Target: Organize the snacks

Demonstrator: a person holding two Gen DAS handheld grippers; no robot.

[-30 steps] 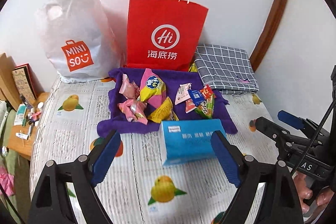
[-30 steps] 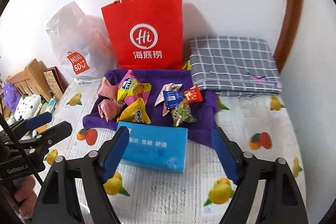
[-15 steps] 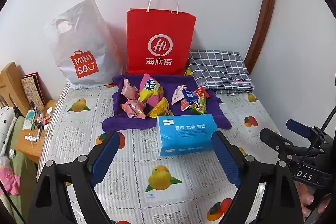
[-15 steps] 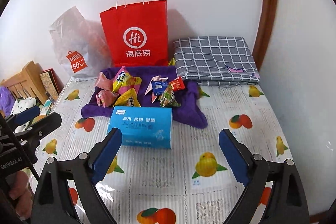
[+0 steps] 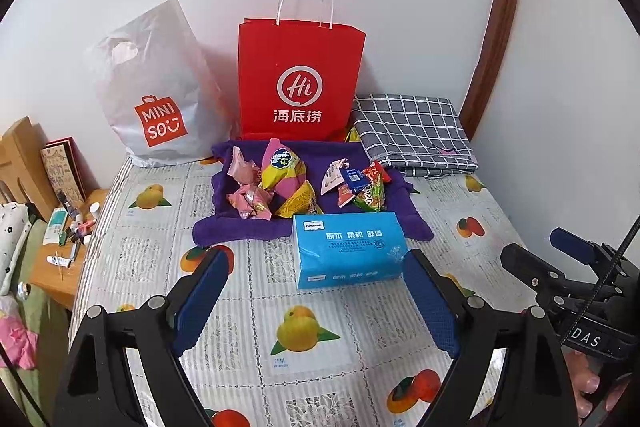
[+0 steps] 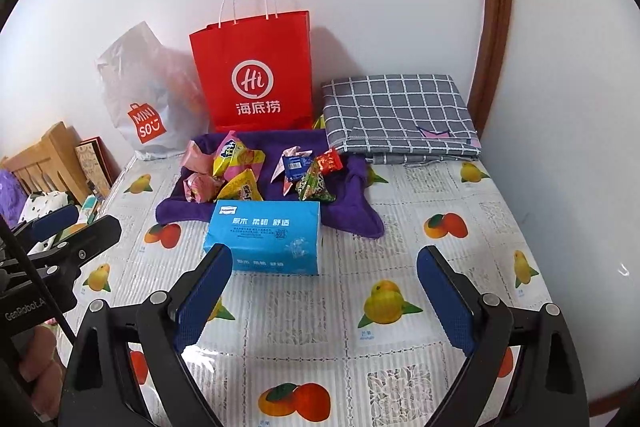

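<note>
Several snack packets point(image 5: 280, 175) lie on a purple towel point(image 5: 236, 231) on the fruit-print table; they also show in the right wrist view point(image 6: 236, 167) on the towel point(image 6: 352, 215). A blue tissue pack point(image 5: 346, 251) point(image 6: 266, 235) lies in front of the towel. My left gripper point(image 5: 316, 279) is open and empty, held back above the table short of the tissue pack. My right gripper point(image 6: 324, 275) is open and empty, also short of the pack. Each gripper shows at the edge of the other's view.
A red paper bag point(image 5: 300, 83) point(image 6: 256, 71) and a white Miniso plastic bag point(image 5: 156, 95) point(image 6: 148, 99) stand against the back wall. A folded grey checked cloth point(image 5: 412, 131) point(image 6: 400, 115) lies at the back right. A wooden side table with small items point(image 5: 64, 247) is on the left.
Both grippers have pulled back and up from the tissue pack and snacks, so the scene looks smaller and farther. Nothing on the table has moved.
</note>
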